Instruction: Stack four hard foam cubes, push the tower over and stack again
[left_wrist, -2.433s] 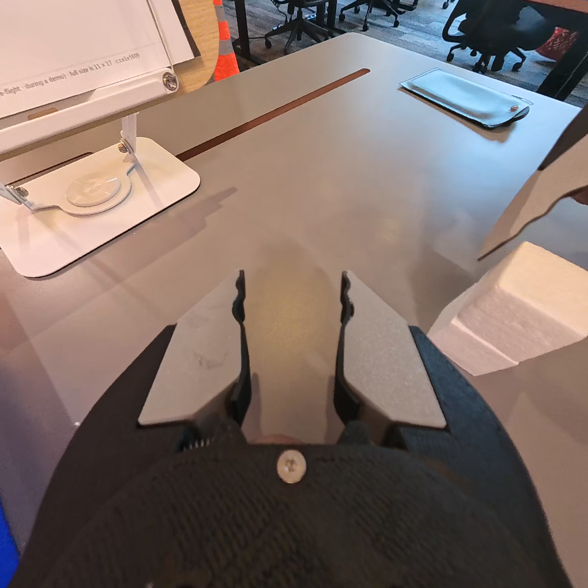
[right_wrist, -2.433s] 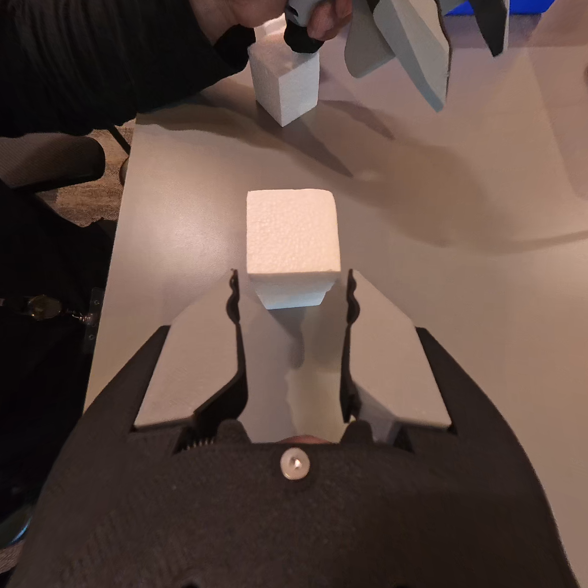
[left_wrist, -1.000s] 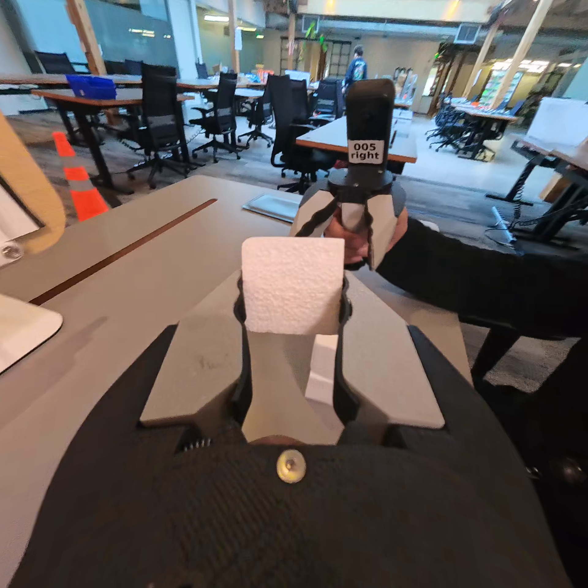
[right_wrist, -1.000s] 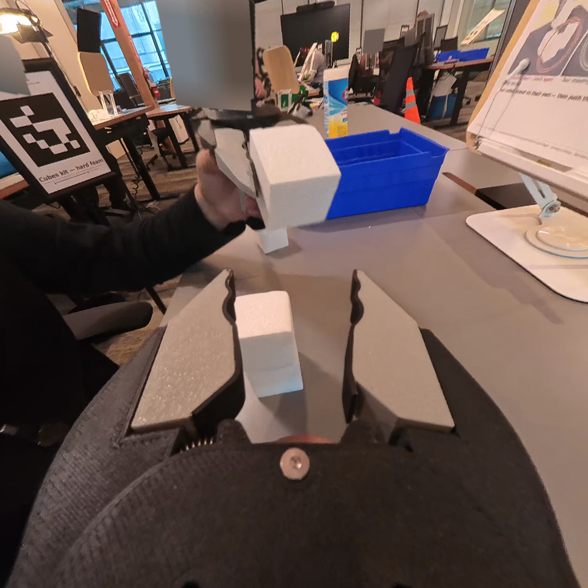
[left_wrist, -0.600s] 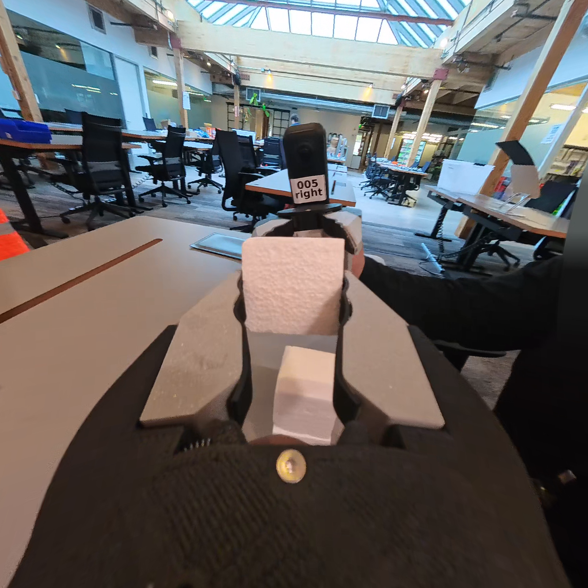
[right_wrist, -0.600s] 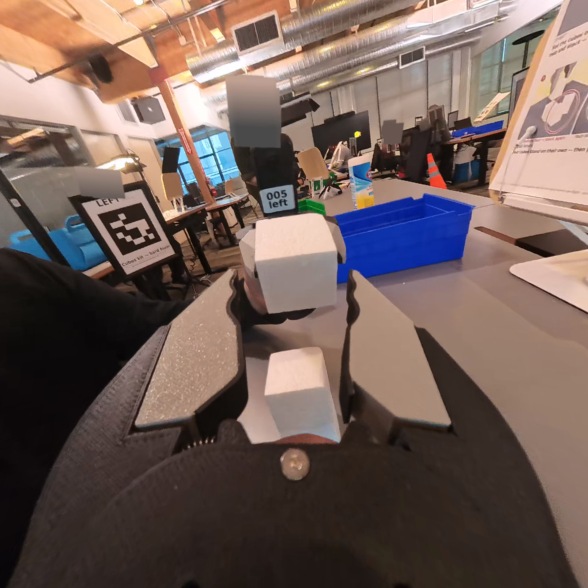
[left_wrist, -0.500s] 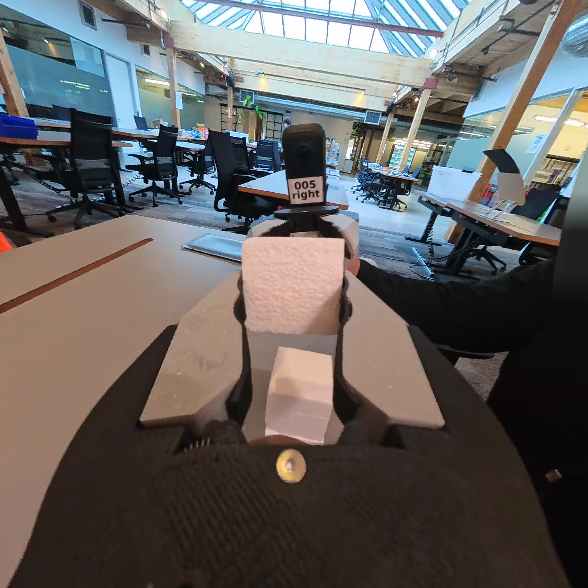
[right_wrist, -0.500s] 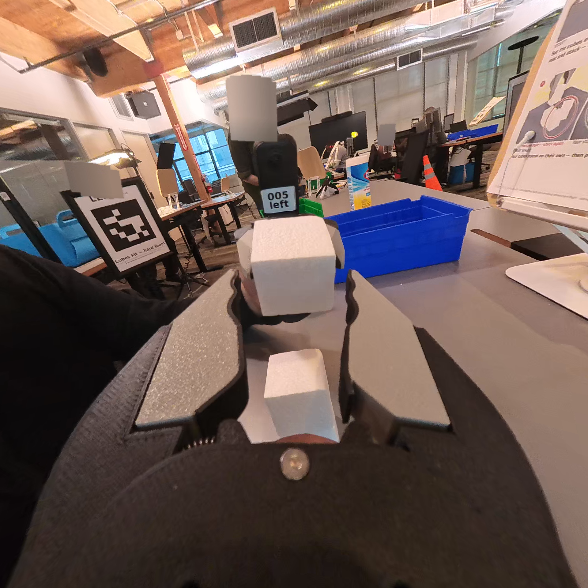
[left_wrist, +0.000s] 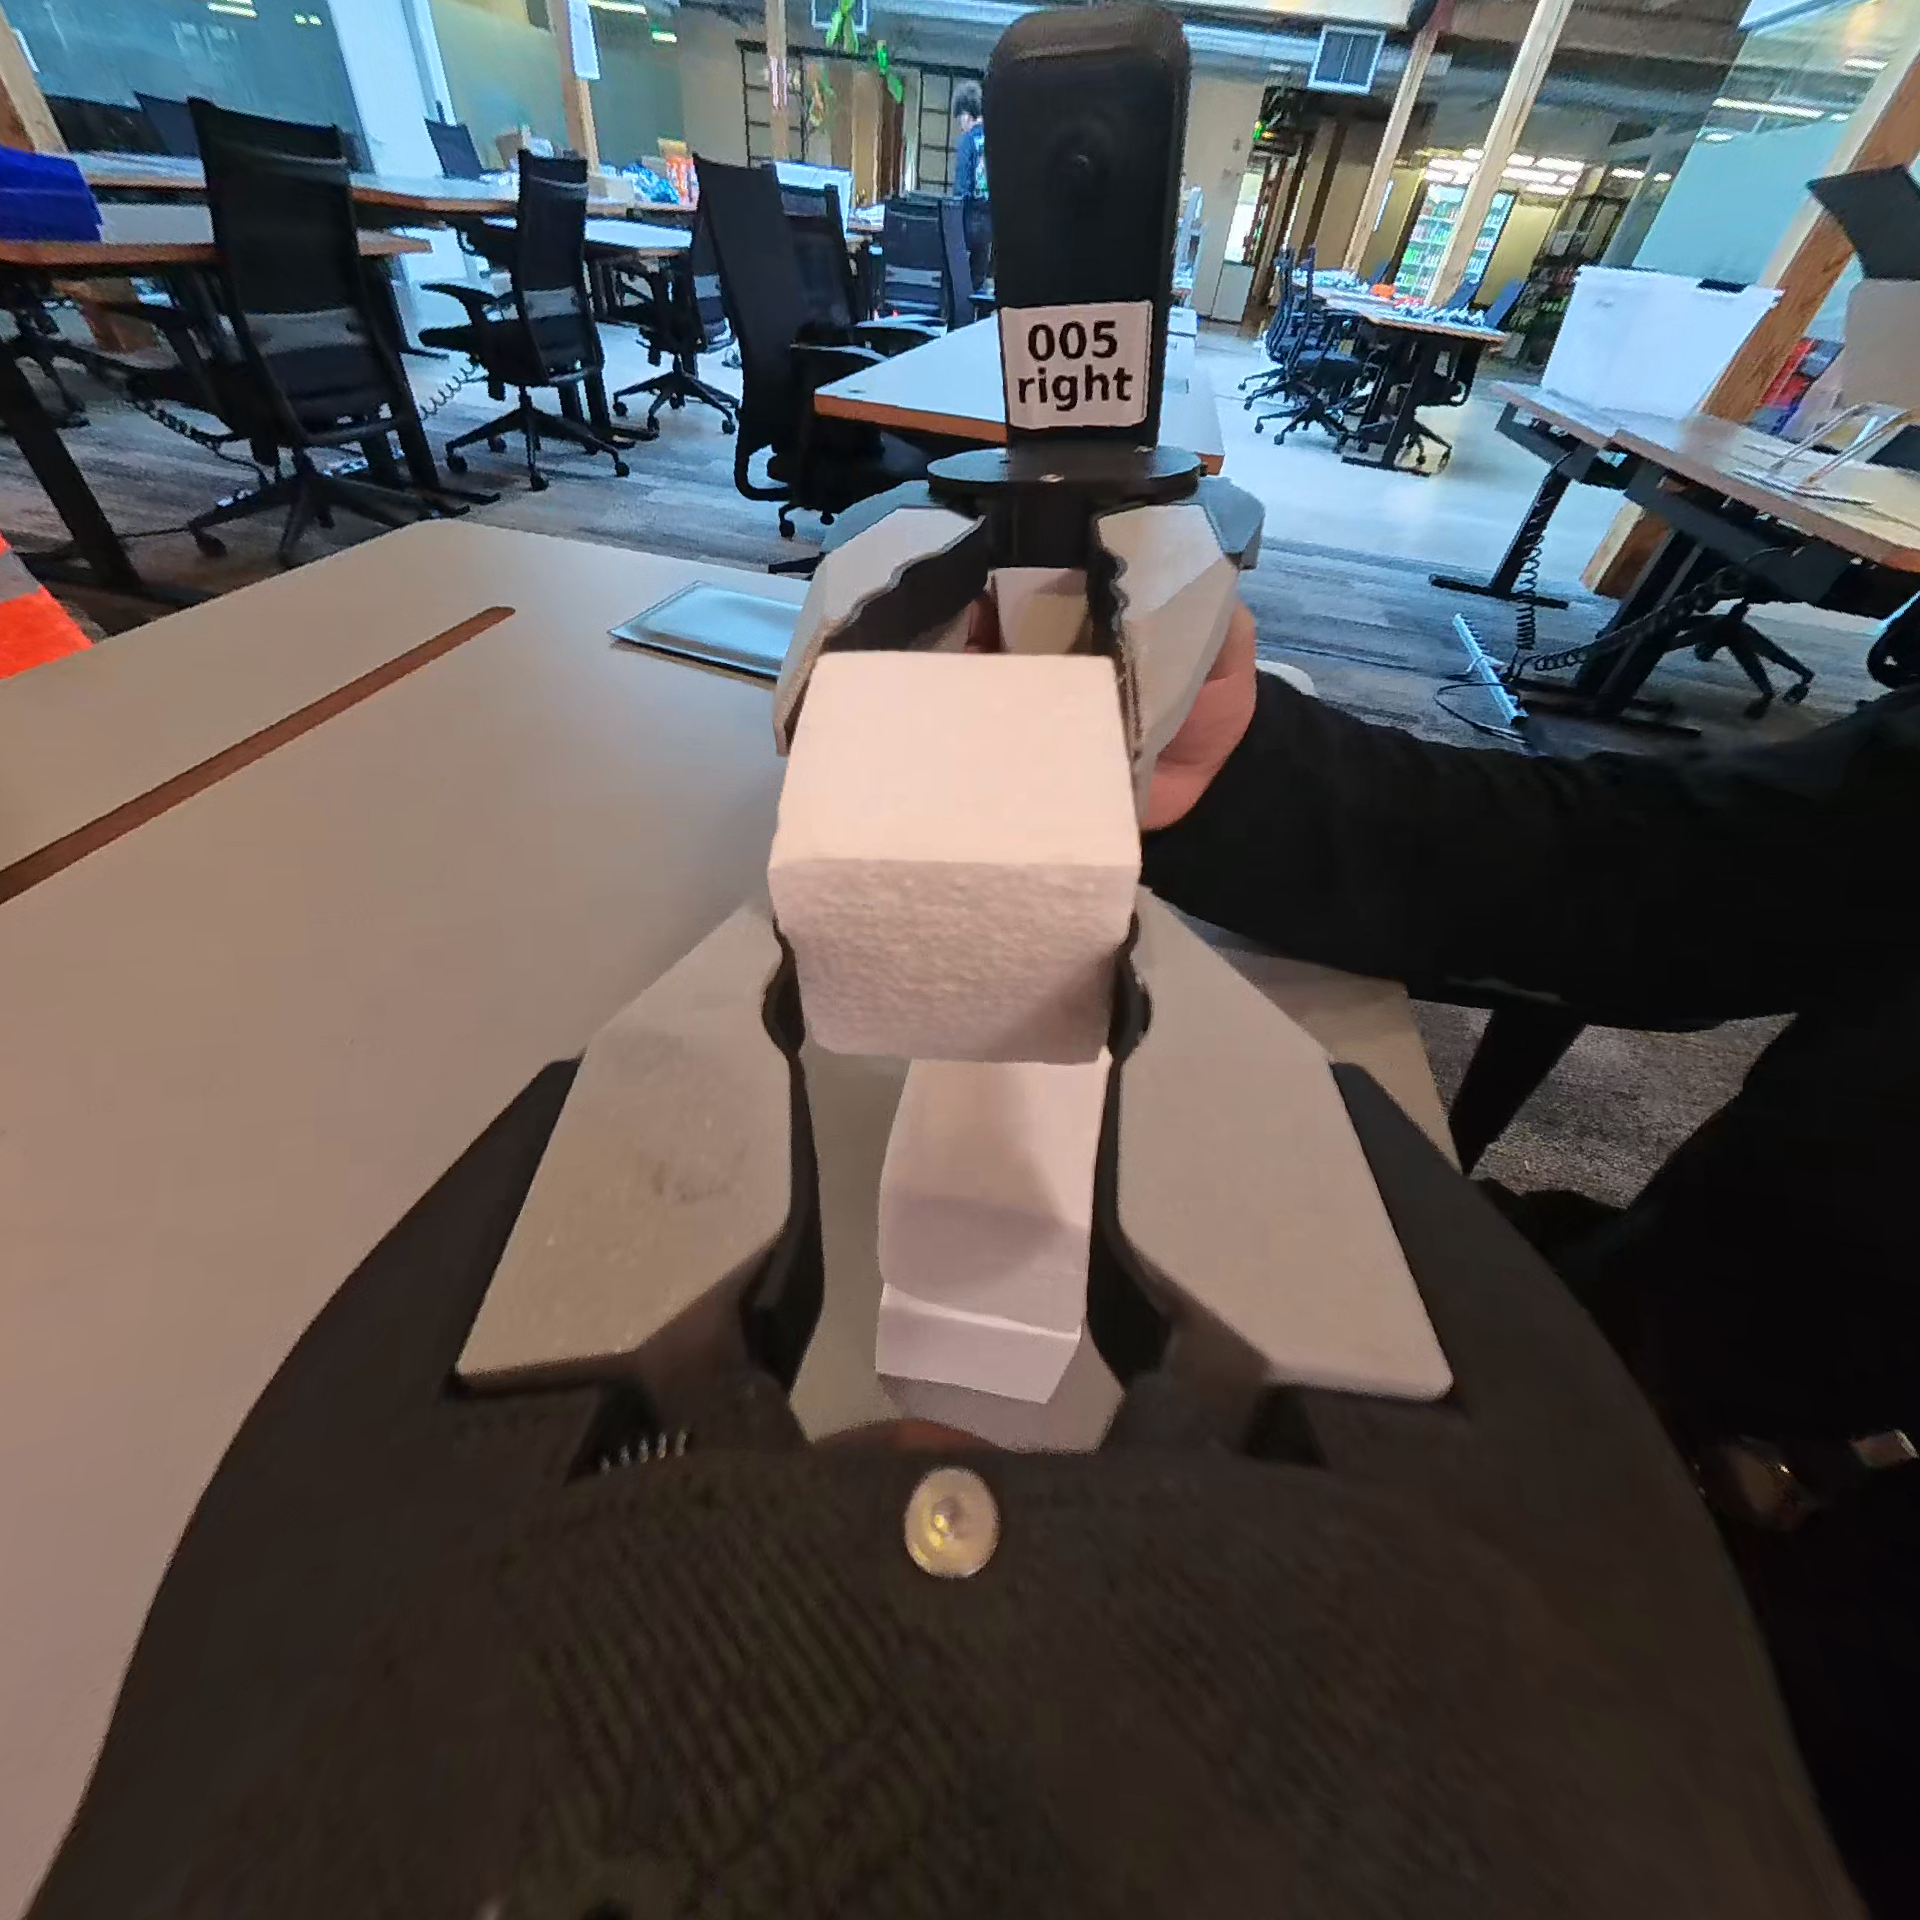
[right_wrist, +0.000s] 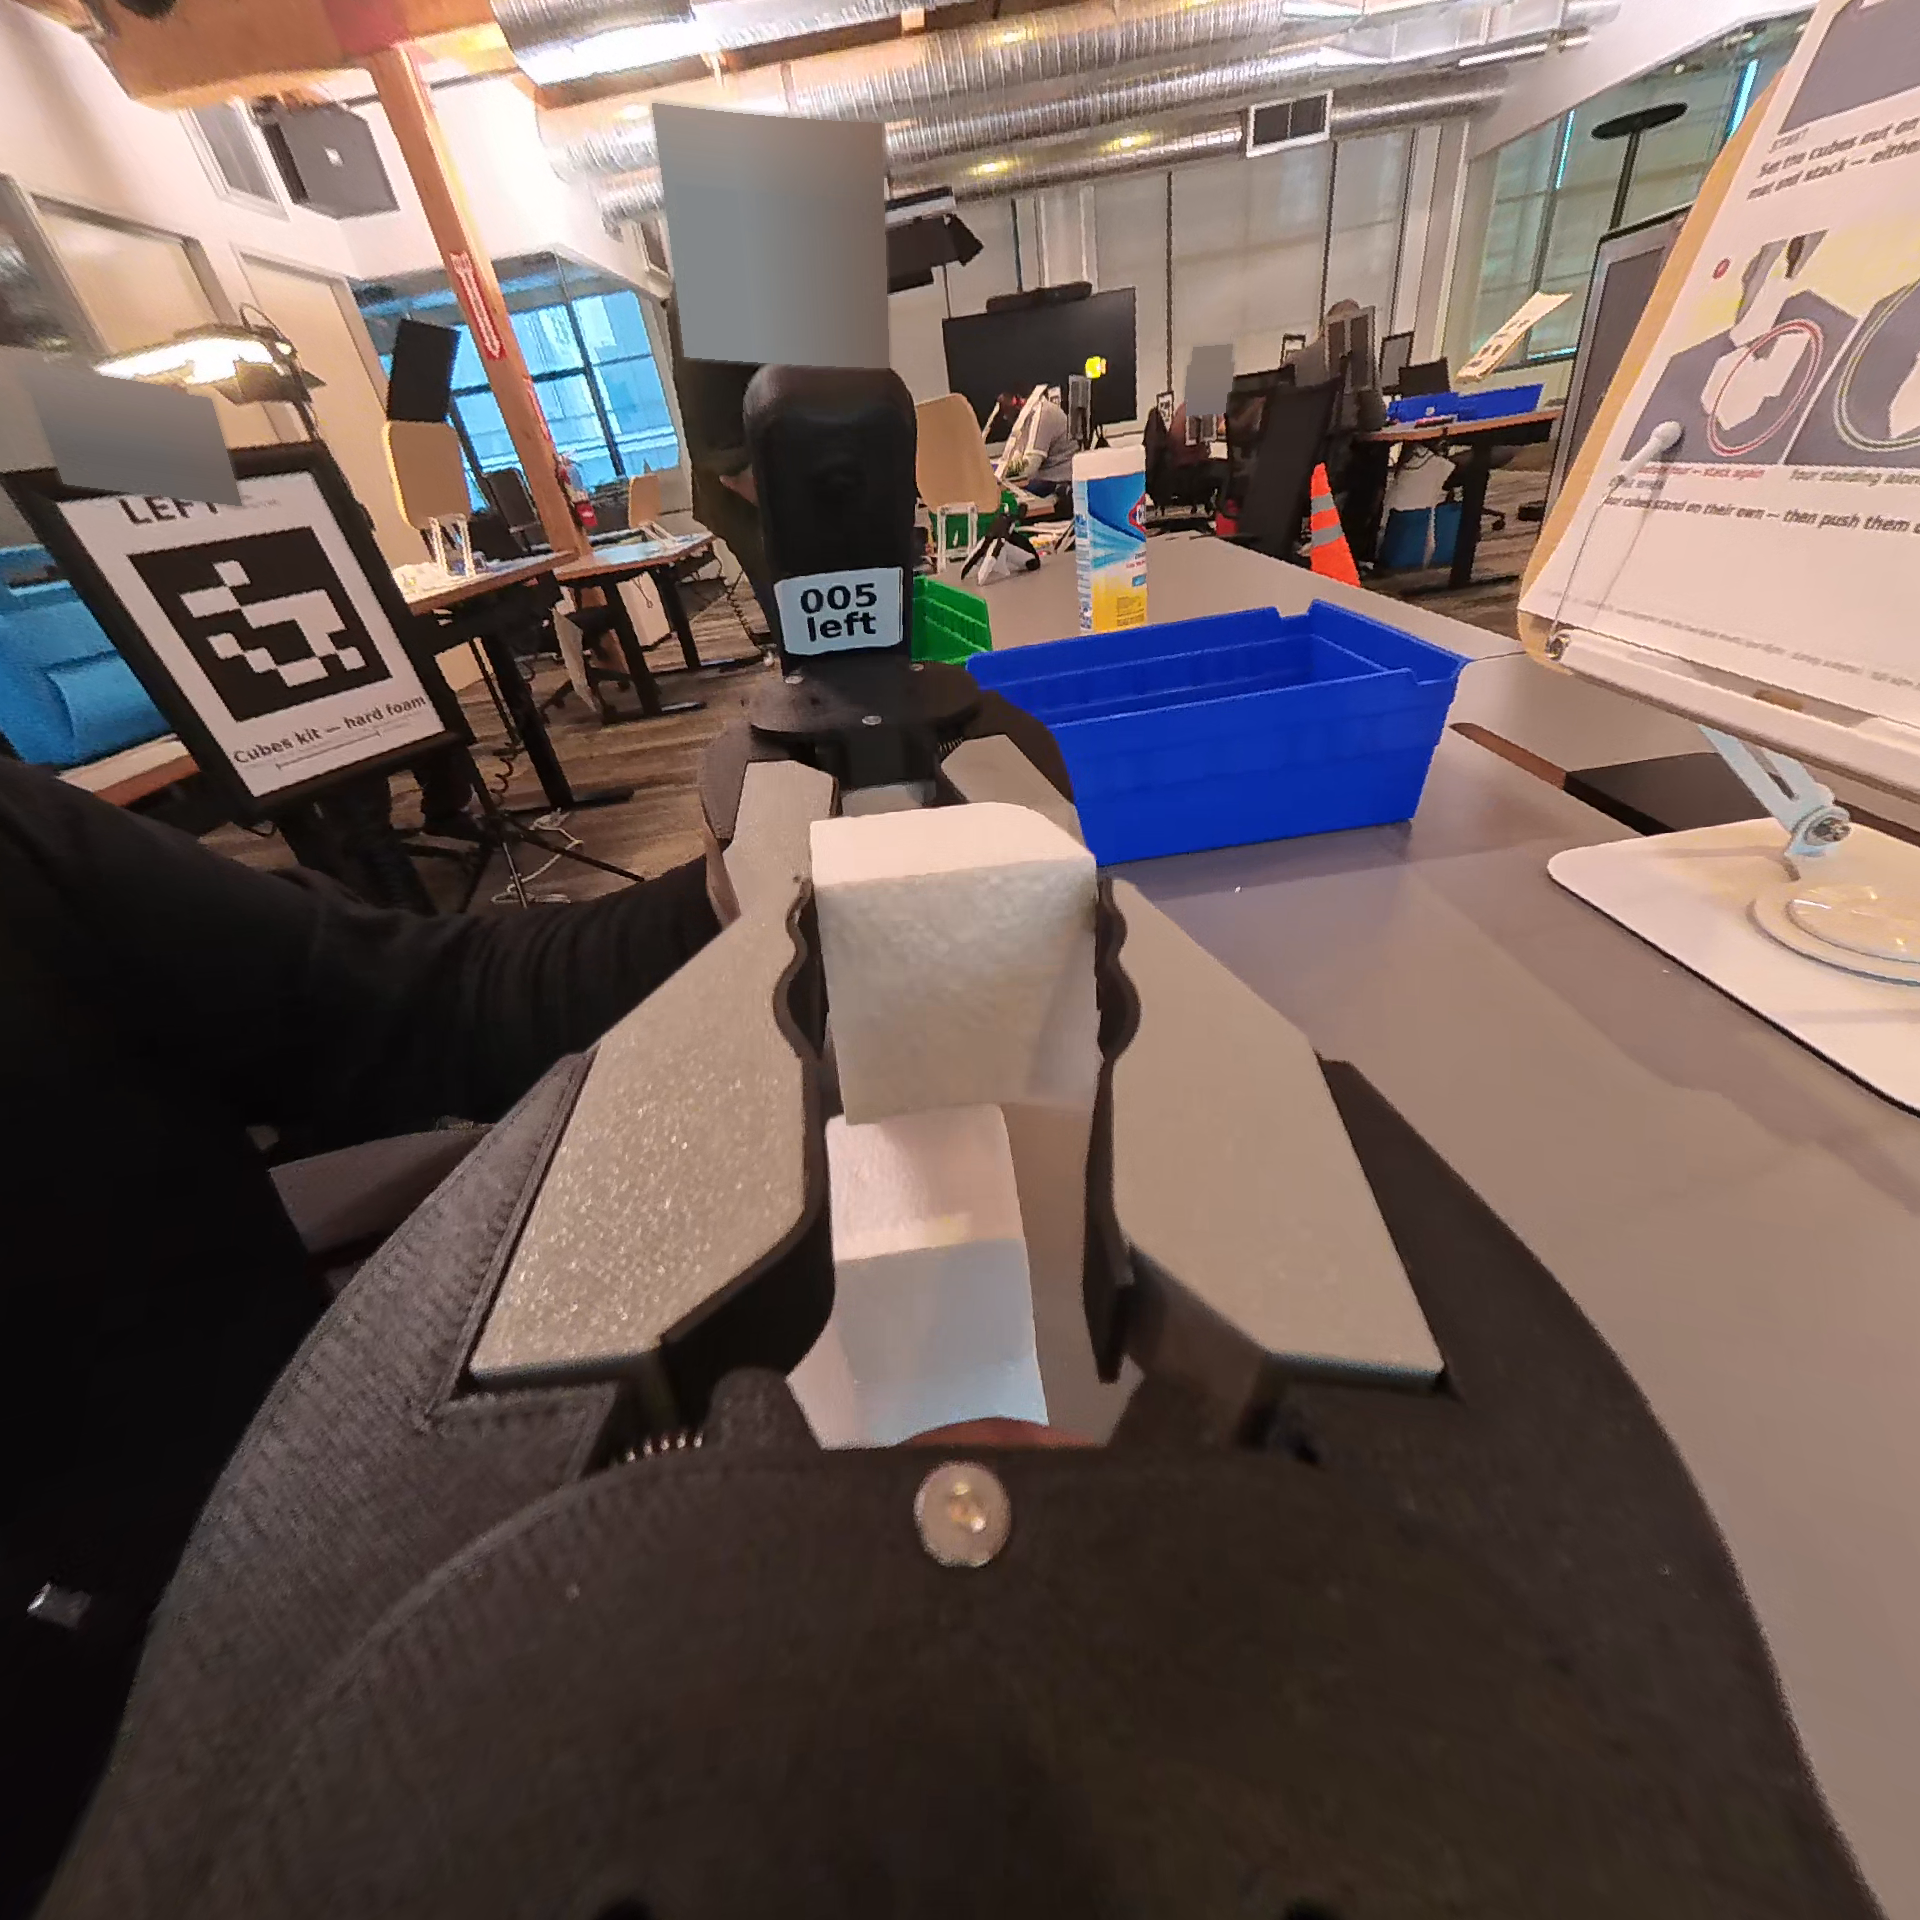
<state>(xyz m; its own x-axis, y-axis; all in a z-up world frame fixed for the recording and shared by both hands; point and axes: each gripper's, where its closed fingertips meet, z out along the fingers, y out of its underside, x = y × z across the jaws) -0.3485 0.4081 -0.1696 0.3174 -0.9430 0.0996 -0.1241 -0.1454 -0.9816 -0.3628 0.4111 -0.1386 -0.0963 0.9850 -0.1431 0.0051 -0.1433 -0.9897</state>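
Foam cube (left_wrist: 951, 862) clamped between my left gripper (left_wrist: 951, 997) fingers seems super light but stiff, so flat-side grips work, while my right gripper (right_wrist: 951, 1023) fingers flank it, contact unclear.

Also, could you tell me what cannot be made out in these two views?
- Base of stack, cube count: hidden behind left gripper and right gripper bodies, own views.
- Whether held cube rests on stack: both views, cube hides contact.
- Whether right gripper grips it: right wrist view, fingertip contact unclear.
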